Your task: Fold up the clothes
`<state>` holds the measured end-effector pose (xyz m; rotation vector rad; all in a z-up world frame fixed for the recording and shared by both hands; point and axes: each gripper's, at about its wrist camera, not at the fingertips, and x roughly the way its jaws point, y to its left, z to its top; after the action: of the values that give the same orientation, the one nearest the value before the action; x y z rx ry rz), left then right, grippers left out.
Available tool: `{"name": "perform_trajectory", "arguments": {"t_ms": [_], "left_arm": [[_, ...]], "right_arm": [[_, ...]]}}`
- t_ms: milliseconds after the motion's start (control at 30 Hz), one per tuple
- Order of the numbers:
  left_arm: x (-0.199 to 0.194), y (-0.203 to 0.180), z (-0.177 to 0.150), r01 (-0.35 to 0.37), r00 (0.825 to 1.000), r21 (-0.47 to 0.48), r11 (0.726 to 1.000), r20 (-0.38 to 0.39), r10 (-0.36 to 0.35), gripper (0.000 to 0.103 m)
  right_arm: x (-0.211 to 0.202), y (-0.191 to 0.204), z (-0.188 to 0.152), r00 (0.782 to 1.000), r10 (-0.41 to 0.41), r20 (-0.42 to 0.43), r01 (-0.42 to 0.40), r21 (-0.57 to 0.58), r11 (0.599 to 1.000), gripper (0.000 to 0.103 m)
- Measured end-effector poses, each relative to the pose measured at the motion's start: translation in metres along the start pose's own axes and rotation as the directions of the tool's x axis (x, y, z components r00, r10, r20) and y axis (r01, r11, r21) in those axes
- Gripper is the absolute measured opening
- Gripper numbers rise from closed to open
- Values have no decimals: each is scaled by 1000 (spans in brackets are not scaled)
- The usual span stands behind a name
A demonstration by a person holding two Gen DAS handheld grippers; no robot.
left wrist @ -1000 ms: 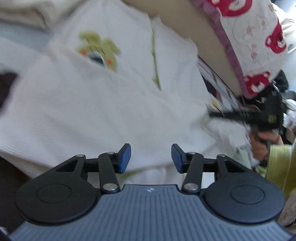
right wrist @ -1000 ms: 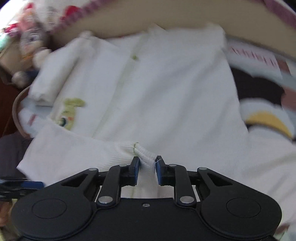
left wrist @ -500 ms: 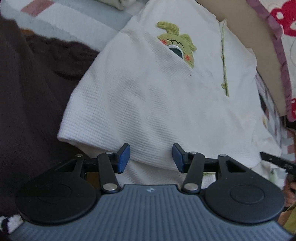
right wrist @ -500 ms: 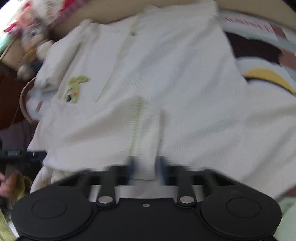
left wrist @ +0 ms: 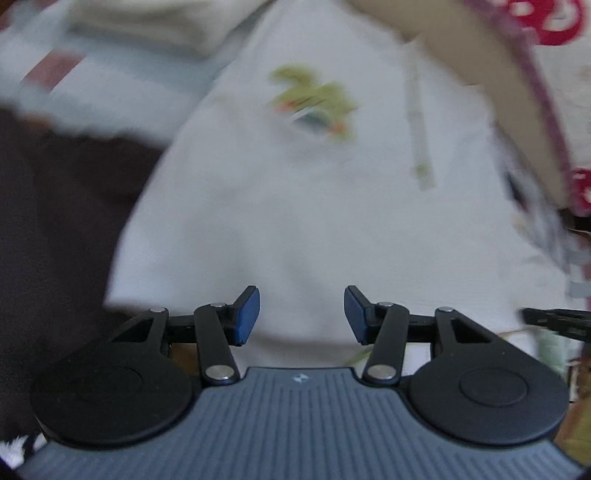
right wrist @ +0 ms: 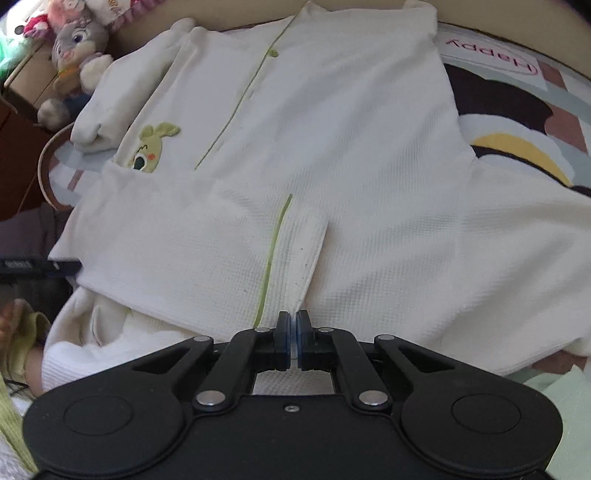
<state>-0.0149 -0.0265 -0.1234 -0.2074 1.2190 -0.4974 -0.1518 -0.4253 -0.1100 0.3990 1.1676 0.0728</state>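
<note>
A cream waffle-knit garment (right wrist: pixel 351 140) with a green button placket and a green animal patch (right wrist: pixel 149 147) lies spread on the bed. One sleeve is folded across its front, and the sleeve's green-edged cuff (right wrist: pixel 295 251) runs down to my right gripper (right wrist: pixel 293 325). That gripper is shut, with the cuff's end pinched between its pads. In the blurred left wrist view, my left gripper (left wrist: pixel 301 314) hangs open over the garment (left wrist: pixel 295 206) near its lower left edge, with nothing between its blue pads (left wrist: pixel 247 314). The patch (left wrist: pixel 314 103) lies beyond it.
A dark brown blanket (left wrist: pixel 55 221) lies left of the garment. Folded cream cloth (right wrist: pixel 110 107) and plush toys (right wrist: pixel 77 40) sit at the far left. The patterned bed cover (right wrist: pixel 517 147) shows on the right. A red-print pillow (left wrist: pixel 554 22) borders the far side.
The right gripper carried the cuff over the garment, so the sleeve now lies folded across the front, and its jaws closed tighter. The left view swung left, then partly back, with its jaws unchanged.
</note>
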Motion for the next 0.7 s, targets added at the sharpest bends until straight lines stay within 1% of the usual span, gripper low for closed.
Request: {"name": "perform_trajectory", "arguments": {"t_ms": [67, 100, 167, 200, 233, 267, 367, 400, 500, 567, 600, 633, 667, 700], "left_arm": [[-5, -31, 14, 18, 999, 107, 994, 42, -22, 50], [-4, -52, 22, 27, 998, 179, 983, 58, -38, 50], [3, -90, 38, 64, 994, 289, 955, 63, -85, 50], [8, -112, 46, 118, 988, 342, 932, 49, -143, 50], [13, -130, 52, 174, 980, 377, 910, 27, -198, 50], [23, -150, 57, 217, 972, 407, 887, -2, -237, 50], [51, -208, 73, 338, 937, 491, 803, -96, -336, 49], [63, -227, 68, 343, 936, 526, 778, -121, -330, 47], [97, -282, 56, 358, 932, 624, 694, -195, -305, 47], [118, -316, 46, 372, 927, 677, 634, -243, -285, 47], [124, -324, 38, 392, 920, 681, 619, -267, -289, 47], [129, -331, 30, 406, 914, 686, 604, -287, -288, 47], [134, -335, 22, 398, 917, 702, 590, -290, -274, 47], [137, -337, 14, 380, 925, 719, 582, -285, -251, 47]], "right_arm": [[-11, -9, 1, 999, -2, 39, 1, 31, 1000, 7], [-19, -15, 2, 997, -22, 71, 19, 49, 999, 8], [-39, -31, 0, 987, -70, 146, 57, 91, 994, 16], [-52, -42, -2, 979, -92, 181, 73, 107, 992, 21], [-66, -53, -4, 970, -113, 214, 89, 122, 989, 30], [-80, -66, -7, 957, -151, 249, 119, 138, 983, 38], [-118, -117, -20, 920, -250, 301, 185, 227, 956, 39], [-126, -134, -26, 919, -258, 299, 177, 272, 946, 39], [-143, -186, -42, 924, -261, 280, 128, 416, 900, 39], [-145, -210, -53, 923, -271, 275, 111, 483, 869, 40], [-146, -221, -59, 922, -276, 272, 103, 514, 851, 41], [-144, -232, -65, 917, -290, 272, 100, 547, 831, 44], [-143, -242, -70, 912, -306, 272, 98, 580, 809, 45], [-138, -253, -77, 913, -312, 263, 88, 620, 780, 45]]}}
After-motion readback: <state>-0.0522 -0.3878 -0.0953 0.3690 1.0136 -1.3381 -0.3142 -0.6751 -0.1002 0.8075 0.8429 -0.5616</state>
